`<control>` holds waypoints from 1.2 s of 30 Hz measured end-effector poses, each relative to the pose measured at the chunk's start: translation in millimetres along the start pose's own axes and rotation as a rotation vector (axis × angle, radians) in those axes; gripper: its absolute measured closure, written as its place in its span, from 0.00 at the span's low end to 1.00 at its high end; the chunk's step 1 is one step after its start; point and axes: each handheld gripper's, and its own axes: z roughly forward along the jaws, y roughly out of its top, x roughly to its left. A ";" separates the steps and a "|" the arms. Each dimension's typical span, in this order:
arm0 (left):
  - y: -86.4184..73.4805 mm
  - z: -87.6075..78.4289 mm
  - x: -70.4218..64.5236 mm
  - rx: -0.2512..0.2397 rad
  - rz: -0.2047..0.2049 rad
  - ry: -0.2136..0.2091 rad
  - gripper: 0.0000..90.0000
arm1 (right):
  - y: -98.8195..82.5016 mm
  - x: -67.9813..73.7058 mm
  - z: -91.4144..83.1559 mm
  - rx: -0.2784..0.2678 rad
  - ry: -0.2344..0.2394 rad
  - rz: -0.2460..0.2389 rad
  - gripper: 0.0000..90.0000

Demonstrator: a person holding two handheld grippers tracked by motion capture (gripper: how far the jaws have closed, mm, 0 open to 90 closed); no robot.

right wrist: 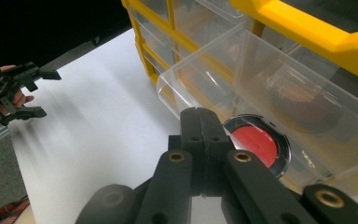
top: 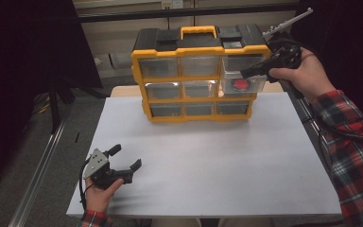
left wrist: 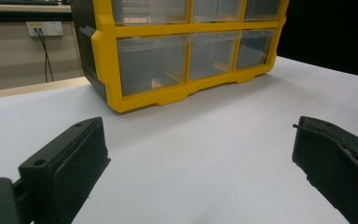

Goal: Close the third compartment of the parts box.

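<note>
Cabinet: a yellow-and-black plastic organiser with clear drawers [top: 198, 71] is standing upright at the far middle of the white bench [top: 208, 165], its front facing the person.
Drawer in hand: the clear plastic drawer in the middle row, right column [top: 242, 85], is sitting pulled partly out of its slot, projecting beyond the yellow frame.
Contents: a round red disc with a dark rim [top: 240, 84] is lying flat on the floor of that drawer, near its front wall; the right gripper view confirms it [right wrist: 257, 144] through the clear plastic.
Right tool: the right tool [top: 246, 72] is sitting at the drawer's front; in its own view the jaws are pressed fully together, and whether they are pinching the drawer's lip cannot be told.
Left tool: the left tool [top: 123, 163] is resting low at the near left of the bench, jaws spread wide, gripping nothing, well apart from the cabinet.
Step judged: drawer handling, either drawing it out or pushing it home; the direction is not determinable.
Recommended practice: keeping the travel straight along the slot, level, without twisting; a tilt is likely to bind the drawer or slide the disc.
Risk: the cabinet is standing unbraced, so a firm pull may be dragging it forward; steadying its frame with the left tool would be prudent.
</note>
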 end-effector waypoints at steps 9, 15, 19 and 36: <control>0.0 -0.8 1.4 0.000 0.006 0.001 0.03 | 1.8 0.5 2.3 0.001 -0.013 -0.006 1.00; -0.2 -0.1 0.6 -0.003 -0.004 -0.005 0.02 | 2.4 -0.1 3.5 0.000 -0.009 -0.009 1.00; 0.0 -0.1 0.7 -0.008 -0.003 -0.012 0.02 | 2.6 -0.3 4.0 0.000 -0.010 -0.005 1.00; 0.3 -0.6 1.2 -0.009 -0.004 -0.013 0.02 | 4.3 -0.3 8.1 0.002 -0.026 -0.008 1.00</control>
